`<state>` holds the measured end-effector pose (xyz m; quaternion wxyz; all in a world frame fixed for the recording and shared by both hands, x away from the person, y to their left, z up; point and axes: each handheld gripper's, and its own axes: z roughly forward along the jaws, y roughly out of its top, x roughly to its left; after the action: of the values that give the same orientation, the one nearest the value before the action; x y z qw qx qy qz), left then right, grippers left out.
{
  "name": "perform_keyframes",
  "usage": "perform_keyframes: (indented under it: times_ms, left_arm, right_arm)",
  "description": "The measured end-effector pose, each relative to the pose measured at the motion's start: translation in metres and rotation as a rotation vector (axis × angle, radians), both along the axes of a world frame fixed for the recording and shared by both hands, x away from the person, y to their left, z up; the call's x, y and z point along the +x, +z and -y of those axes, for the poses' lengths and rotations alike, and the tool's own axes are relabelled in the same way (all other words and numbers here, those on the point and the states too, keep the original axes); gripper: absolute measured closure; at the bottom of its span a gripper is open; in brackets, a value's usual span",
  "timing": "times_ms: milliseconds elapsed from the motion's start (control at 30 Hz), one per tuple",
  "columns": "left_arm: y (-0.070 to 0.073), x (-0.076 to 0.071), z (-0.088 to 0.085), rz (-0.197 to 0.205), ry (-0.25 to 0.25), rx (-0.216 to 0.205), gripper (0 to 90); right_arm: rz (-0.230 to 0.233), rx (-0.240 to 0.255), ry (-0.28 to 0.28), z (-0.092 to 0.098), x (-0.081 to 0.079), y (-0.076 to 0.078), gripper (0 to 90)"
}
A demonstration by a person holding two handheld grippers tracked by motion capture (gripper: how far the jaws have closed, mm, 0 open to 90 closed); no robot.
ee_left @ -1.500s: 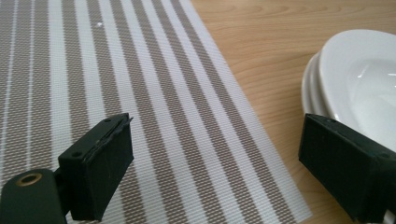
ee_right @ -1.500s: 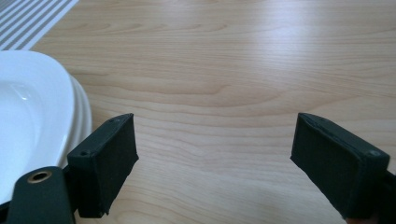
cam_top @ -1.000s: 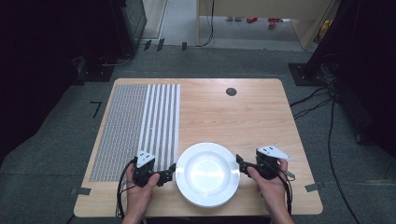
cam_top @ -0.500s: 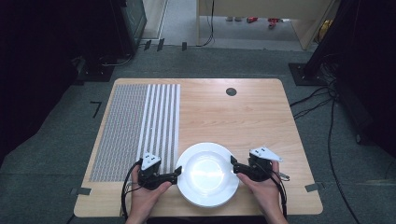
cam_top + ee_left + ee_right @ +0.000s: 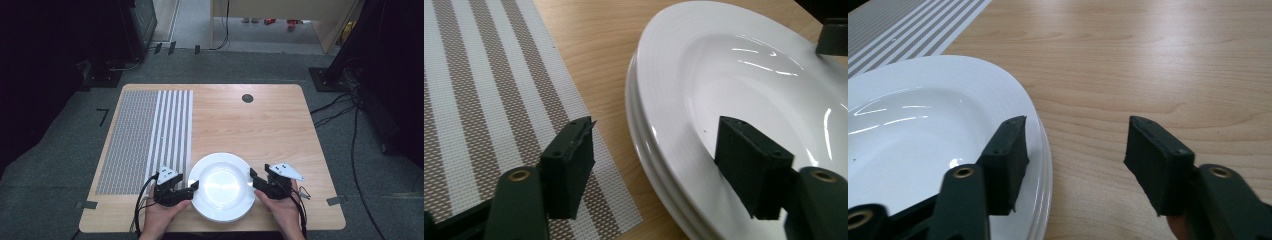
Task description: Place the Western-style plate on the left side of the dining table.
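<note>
White and glossy, the plate [image 5: 220, 186] is the landmark in the high view: it lies on the wooden worktop [image 5: 260, 125] at the near edge, roughly midway along it. Just left of the plate lies a striped woven placemat [image 5: 147, 137], its near right corner almost at the rim. The left hand-held gripper [image 5: 193, 186] is at the plate's left rim, the right hand-held gripper [image 5: 253, 178] at its right rim, each held by a hand coming up from the near edge. A small dark round hole [image 5: 247, 98] sits well beyond the plate, near the far edge of the worktop.

From the left hand-held gripper view, the left hand-held gripper [image 5: 654, 162] stands released, jaws wide apart and astride the plate's [image 5: 704, 85] edge: one jaw over the placemat [image 5: 484, 90] outside the rim, the other over the sloping inner face. Neither clearly presses the china. The edge shows doubled lines, as if two plates were stacked; I cannot tell for sure. A dark corner of the other gripper appears past the plate's far rim.

From the right hand-held gripper view, the right hand-held gripper [image 5: 1075, 165] is likewise released, one jaw over the plate's [image 5: 923, 125] rim, the other over bare worktop [image 5: 1148, 65] outside it. The placemat [image 5: 913, 25] lies beyond the plate.
</note>
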<state>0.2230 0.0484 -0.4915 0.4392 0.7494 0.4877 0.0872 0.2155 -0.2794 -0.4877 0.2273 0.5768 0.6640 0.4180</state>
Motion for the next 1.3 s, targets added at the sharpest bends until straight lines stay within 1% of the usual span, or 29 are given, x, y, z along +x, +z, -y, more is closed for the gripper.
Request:
perform_keyframes:
  times_ms: [100,133,167,200,233,267,333,367,400,433,467,633,700,733,867,933,1067,1167,1267,1300]
  left_arm:
    - [-0.001,-0.002,0.002,0.003,-0.014,-0.002,42.1]
    - [-0.001,-0.003,0.003,0.004,-0.021,-0.002,42.1]
    - [-0.001,-0.003,0.004,0.006,-0.03,-0.003,44.8]
    - [-0.002,-0.005,0.005,0.011,-0.035,0.005,47.2]
    - [-0.002,-0.005,0.005,0.011,-0.035,0.005,47.4]
    - [-0.002,-0.005,0.005,0.013,-0.037,0.006,47.4]
    - [-0.002,-0.004,0.003,0.008,-0.037,-0.01,47.7]
    - [-0.003,-0.004,0.003,0.007,-0.037,-0.017,48.0]
    - [-0.004,-0.005,0.002,0.012,-0.038,-0.026,48.2]
    - [-0.004,-0.005,0.002,0.012,-0.038,-0.026,48.2]
    - [-0.005,-0.005,0.002,0.018,-0.034,-0.031,48.2]
    - [-0.005,-0.006,0.001,0.016,-0.024,-0.043,48.5]
    - [-0.005,-0.007,0.002,0.016,-0.022,-0.041,48.5]
    - [-0.005,-0.007,0.002,0.013,-0.02,-0.036,48.5]
    - [-0.004,-0.007,0.002,0.011,-0.021,-0.034,48.5]
    - [-0.004,-0.007,0.002,0.011,-0.022,-0.033,48.5]
    - [-0.004,-0.008,0.002,0.017,-0.023,-0.028,48.6]
    - [-0.004,-0.008,0.002,0.017,-0.024,-0.028,48.5]
    - [-0.004,-0.009,0.002,0.015,-0.025,-0.028,48.5]
    - [-0.003,-0.009,0.002,0.015,-0.025,-0.028,48.5]
  right_arm:
    - [0.001,0.004,0.004,0.0,-0.001,0.0,44.8]
    - [-0.004,0.008,0.009,-0.001,-0.002,0.0,46.0]
    - [-0.005,0.012,0.015,-0.001,-0.002,-0.001,47.8]
    - [0.003,0.015,0.016,-0.003,-0.004,-0.001,54.2]
    - [0.003,0.015,0.016,-0.003,-0.004,-0.001,54.2]
    - [0.004,0.021,0.022,-0.004,-0.005,-0.001,57.5]
    - [0.008,0.023,0.035,-0.006,-0.007,0.0,62.5]
    - [0.007,0.027,0.046,-0.006,-0.008,-0.001,62.9]
    - [0.0,0.046,0.076,-0.006,-0.008,-0.002,66.1]
    - [0.0,0.046,0.076,-0.006,-0.008,-0.002,66.1]
    - [-0.001,0.057,0.099,-0.005,-0.009,-0.002,69.6]
    - [0.0,0.075,0.119,-0.004,-0.009,-0.003,71.9]
    - [0.003,0.084,0.114,-0.004,-0.01,-0.004,73.1]
    - [-0.001,0.107,0.107,-0.003,-0.011,-0.003,73.0]
    - [-0.005,0.105,0.103,-0.003,-0.013,-0.003,73.1]
    - [-0.009,0.111,0.097,-0.003,-0.013,-0.003,74.1]
    - [-0.015,0.143,0.088,0.0,-0.013,-0.003,74.9]
    - [-0.012,0.15,0.088,0.0,-0.014,-0.003,74.8]
    - [-0.008,0.172,0.077,0.001,-0.015,-0.003,76.0]
    - [-0.008,0.172,0.077,0.001,-0.015,-0.003,76.0]
